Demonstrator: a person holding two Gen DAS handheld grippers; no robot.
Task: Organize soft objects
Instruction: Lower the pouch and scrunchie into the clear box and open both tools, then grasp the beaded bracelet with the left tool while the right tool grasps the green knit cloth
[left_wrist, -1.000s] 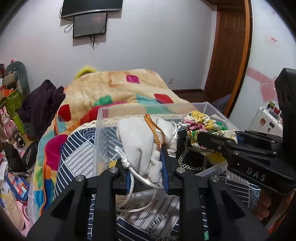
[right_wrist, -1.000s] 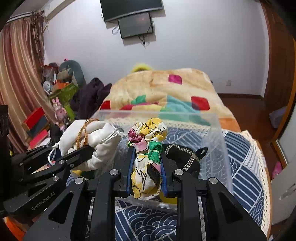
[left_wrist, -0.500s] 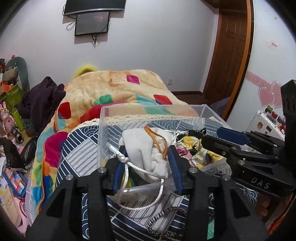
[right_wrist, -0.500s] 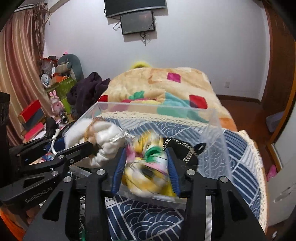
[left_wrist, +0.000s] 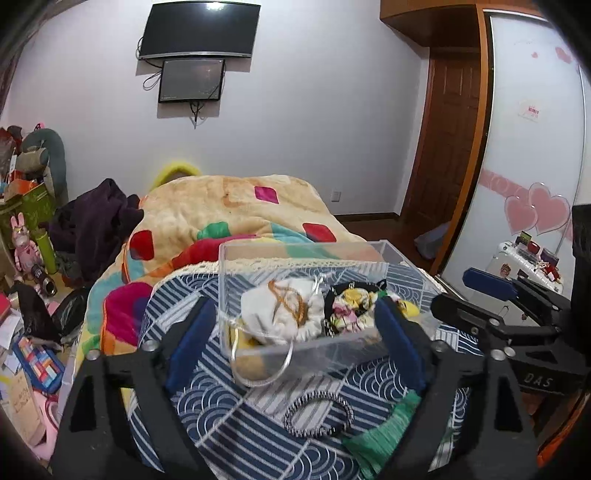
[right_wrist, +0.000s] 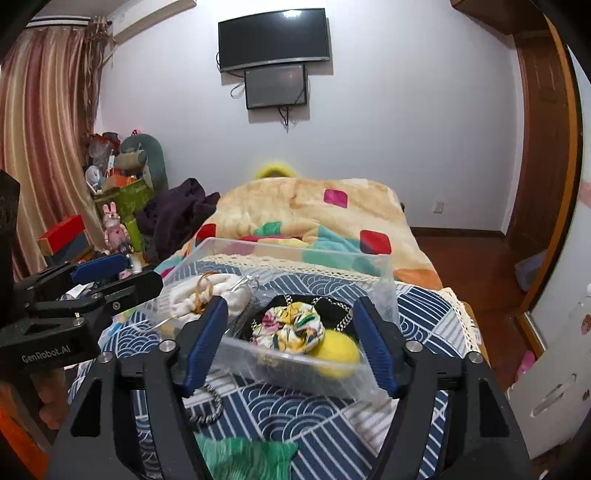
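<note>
Left gripper (left_wrist: 291, 332) spread wide, holding nothing, near side of clear plastic bin (left_wrist: 391, 254). Right gripper (right_wrist: 290, 339) likewise spread and empty. Inside bin on the navy patterned bedspread (left_wrist: 229, 417): white drawstring pouch (left_wrist: 284, 314) at left, floral scrunchie (right_wrist: 295, 326) right of it, yellow ball (right_wrist: 338, 354) at near right. Black hair tie (left_wrist: 317, 413) lying on bedspread, near side of bin.

Two close wrist views from left and right, both facing the clear bin (left_wrist: 295, 258) on the bed.
</note>
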